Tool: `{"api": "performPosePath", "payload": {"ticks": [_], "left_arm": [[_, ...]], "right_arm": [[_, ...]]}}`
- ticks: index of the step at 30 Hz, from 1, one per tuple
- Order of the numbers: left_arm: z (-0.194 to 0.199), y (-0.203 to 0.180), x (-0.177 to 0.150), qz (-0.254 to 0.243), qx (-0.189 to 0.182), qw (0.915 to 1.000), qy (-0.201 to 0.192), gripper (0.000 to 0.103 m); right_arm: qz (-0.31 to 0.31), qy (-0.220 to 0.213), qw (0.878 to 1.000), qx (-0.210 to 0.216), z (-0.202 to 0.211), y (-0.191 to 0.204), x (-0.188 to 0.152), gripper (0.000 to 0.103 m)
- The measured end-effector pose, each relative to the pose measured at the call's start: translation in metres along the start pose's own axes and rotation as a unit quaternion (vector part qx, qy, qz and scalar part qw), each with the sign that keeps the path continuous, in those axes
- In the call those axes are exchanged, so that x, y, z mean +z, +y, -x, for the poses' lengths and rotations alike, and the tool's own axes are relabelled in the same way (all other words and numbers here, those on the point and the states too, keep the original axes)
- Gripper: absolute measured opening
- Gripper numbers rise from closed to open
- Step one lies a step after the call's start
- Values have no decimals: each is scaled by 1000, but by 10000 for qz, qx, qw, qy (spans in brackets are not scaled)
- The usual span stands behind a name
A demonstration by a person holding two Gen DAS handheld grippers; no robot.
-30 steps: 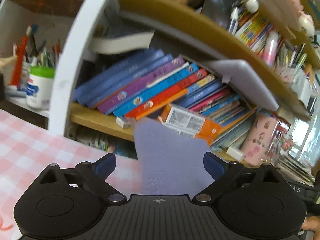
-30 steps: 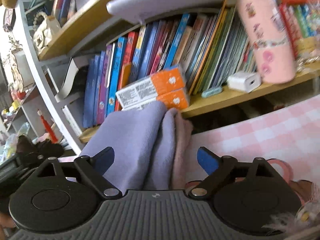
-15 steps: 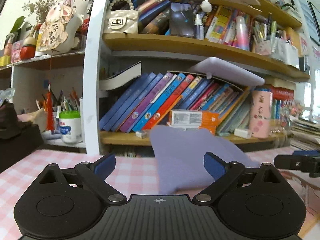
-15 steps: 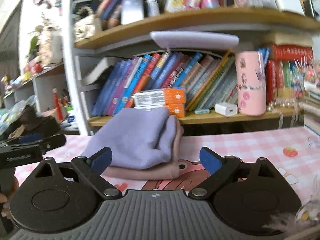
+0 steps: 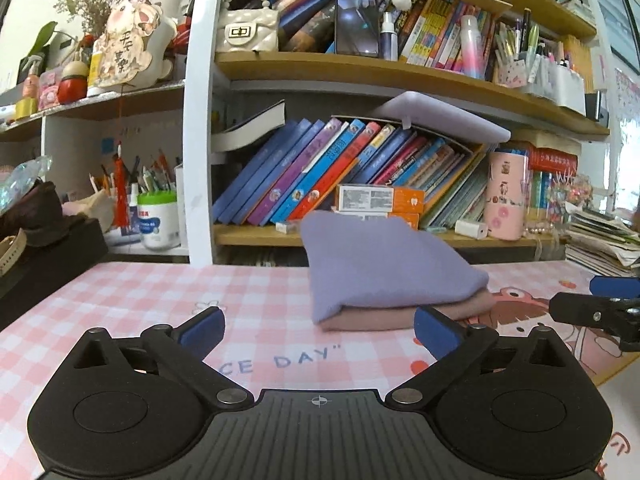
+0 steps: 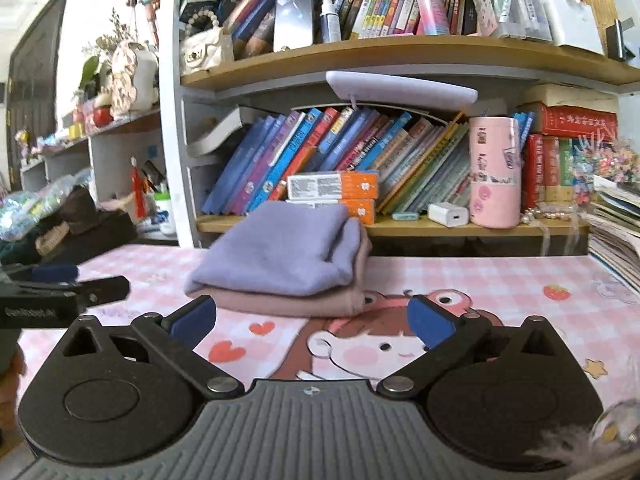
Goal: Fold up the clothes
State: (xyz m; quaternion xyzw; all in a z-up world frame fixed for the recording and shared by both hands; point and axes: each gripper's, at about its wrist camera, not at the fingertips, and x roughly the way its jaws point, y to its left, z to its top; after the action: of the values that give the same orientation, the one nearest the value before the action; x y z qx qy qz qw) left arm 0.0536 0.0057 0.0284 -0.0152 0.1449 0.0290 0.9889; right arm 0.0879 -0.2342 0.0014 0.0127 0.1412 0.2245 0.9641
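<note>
Bright, even daylight with window glare at the right edge, sharp centres, and fisheye bending at borders.

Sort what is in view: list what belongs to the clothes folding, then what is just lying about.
Folding job:
- purple folded garment, on top
- pink folded garment, underneath
- left gripper, right gripper, jaws opening, nothing between the fingers

Lying about:
- leaning books
- orange boxes
- pink canister
- white charger
</note>
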Motion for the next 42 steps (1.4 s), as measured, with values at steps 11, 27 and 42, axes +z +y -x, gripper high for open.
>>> {"api": "performPosePath", "payload": {"ticks": [11,27,42], "left_arm": [[-12,2,0,76,63,9990,440,103],[-15,-2,-1,-61,139,9984,549,103],[-16,-6,-1,-236,133,9980,565,103]], "right_arm": [[224,259,9982,-486,-5,5,-5,103],[326,414,9969,-590,-11,8,-5,103],[287,464,9966,-612,-12,8,-5,103]]}}
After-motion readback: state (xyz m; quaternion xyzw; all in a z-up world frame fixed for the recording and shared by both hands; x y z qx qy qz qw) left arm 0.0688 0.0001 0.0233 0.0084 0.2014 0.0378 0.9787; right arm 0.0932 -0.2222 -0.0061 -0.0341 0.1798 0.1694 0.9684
